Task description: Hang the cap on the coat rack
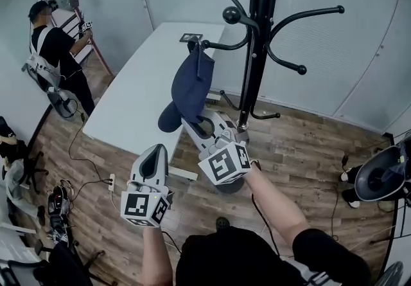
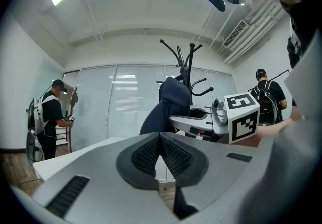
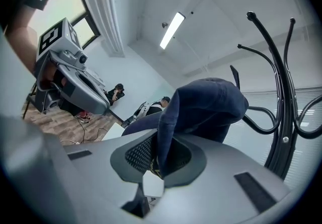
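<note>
- Navy cap [image 1: 189, 85] hangs up in the air beside the black coat rack [image 1: 257, 53], over the edge of the white table [image 1: 141, 85], with its brim lowest.
- The cap's top end sits right at the tip of a low hook on the rack's left side. I cannot tell whether it rests on the hook.
- My right gripper [image 1: 192, 123] reaches up under the cap. Its jaws are nearly together, pinching a fold of the cap's fabric, and the crown bulges above the pads.
- In the right gripper view the cap [image 3: 201, 112] fills the centre, with cloth running down between the right gripper's [image 3: 160, 155] pads. The rack's curved arms [image 3: 282, 132] stand just to the right.
- My left gripper [image 1: 154, 150] is held lower and to the left, well apart from the cap. Its jaws are closed against each other with nothing between them.
- In the left gripper view, past the left gripper's [image 2: 160, 137] tips, I see the cap [image 2: 171, 104] with the rack [image 2: 183, 62] behind it.
- The rack stands on a wooden floor [image 1: 302, 150].
- A person in black [image 1: 54, 53] stands far off to the left.
</note>
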A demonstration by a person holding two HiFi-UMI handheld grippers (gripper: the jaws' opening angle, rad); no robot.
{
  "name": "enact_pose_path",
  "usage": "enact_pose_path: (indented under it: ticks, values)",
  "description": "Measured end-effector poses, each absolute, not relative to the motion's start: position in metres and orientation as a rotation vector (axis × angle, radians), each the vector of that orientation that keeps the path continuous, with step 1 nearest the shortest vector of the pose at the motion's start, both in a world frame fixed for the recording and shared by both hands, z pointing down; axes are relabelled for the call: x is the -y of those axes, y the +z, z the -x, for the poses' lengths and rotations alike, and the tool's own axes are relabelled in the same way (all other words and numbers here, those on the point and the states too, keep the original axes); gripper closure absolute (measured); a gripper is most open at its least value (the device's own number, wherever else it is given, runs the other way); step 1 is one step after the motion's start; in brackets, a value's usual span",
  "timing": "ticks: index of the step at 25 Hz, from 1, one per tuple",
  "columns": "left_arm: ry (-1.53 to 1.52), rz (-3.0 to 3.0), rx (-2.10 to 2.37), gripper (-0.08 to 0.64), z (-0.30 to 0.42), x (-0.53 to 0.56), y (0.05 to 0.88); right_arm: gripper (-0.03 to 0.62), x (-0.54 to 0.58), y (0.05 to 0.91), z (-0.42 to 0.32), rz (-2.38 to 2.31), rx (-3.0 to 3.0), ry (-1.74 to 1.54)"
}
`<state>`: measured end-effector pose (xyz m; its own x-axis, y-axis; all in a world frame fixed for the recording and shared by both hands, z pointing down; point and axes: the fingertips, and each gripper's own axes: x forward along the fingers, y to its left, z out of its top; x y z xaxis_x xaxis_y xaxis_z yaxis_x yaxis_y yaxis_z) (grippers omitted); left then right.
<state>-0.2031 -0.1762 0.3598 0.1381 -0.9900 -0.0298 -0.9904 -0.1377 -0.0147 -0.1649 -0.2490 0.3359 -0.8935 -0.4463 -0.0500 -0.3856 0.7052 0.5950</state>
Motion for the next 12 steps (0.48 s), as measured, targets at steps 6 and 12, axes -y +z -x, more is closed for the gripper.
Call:
enact_pose_path:
  ticks: [6, 12]
  values:
    - [0.015, 2.338, -2.076, 0.545, 0.202, 0.181, 0.365, 0.541, 0.270, 0.331, 0.158, -0.724, 2.808, -0.932]
    - [0.006, 2.352, -2.061, 0.545, 0.209, 0.189, 0.365, 0.541, 0.282, 0.331, 0.156, -0.773, 2.793, -0.914]
